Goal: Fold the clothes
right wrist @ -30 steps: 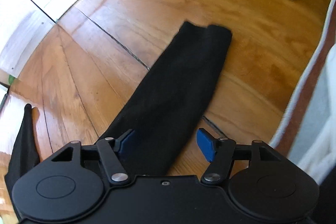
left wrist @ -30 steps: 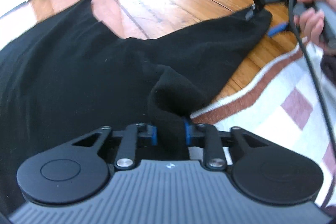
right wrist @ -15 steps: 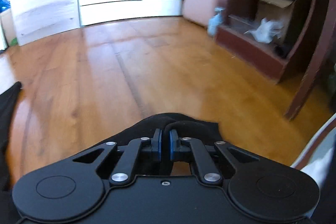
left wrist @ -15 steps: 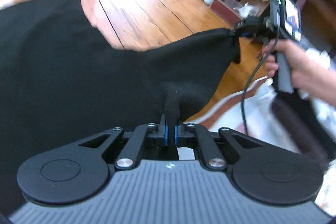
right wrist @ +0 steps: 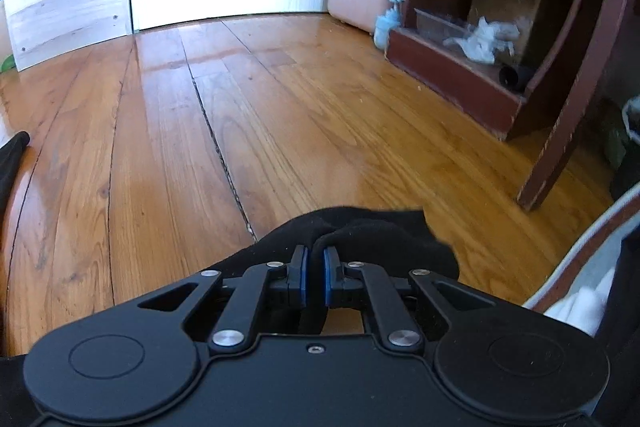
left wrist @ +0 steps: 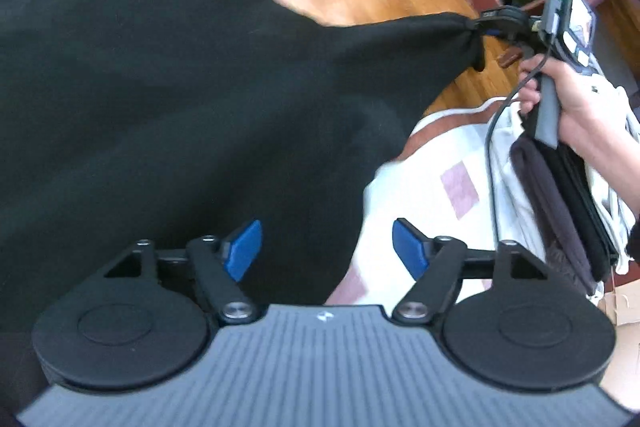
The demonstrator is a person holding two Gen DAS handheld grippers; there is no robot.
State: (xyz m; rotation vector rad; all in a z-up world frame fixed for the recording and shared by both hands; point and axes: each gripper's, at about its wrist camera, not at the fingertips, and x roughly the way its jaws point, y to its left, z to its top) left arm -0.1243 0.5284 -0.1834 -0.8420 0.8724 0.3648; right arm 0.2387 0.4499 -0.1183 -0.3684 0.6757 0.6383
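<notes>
Right claw (right wrist: 315,281) is clenched on the sleeve cuff (right wrist: 360,227) of the black garment (left wrist: 160,87), lifted off the floor (right wrist: 280,107); left claw (left wrist: 327,249) is released, jaws wide, nothing gripped, with the garment's edge just in front. Garment body is spread across the floor, one side reaching the rug (left wrist: 440,167). Sleeve is judged mid-fold. It should be carried inward over the body with the cloth kept taut and low, and laid flat before release. Body could be pinned by the left claw so it is not dragged. Folded stack (left wrist: 568,211) sits well apart by the hand (left wrist: 572,107).
</notes>
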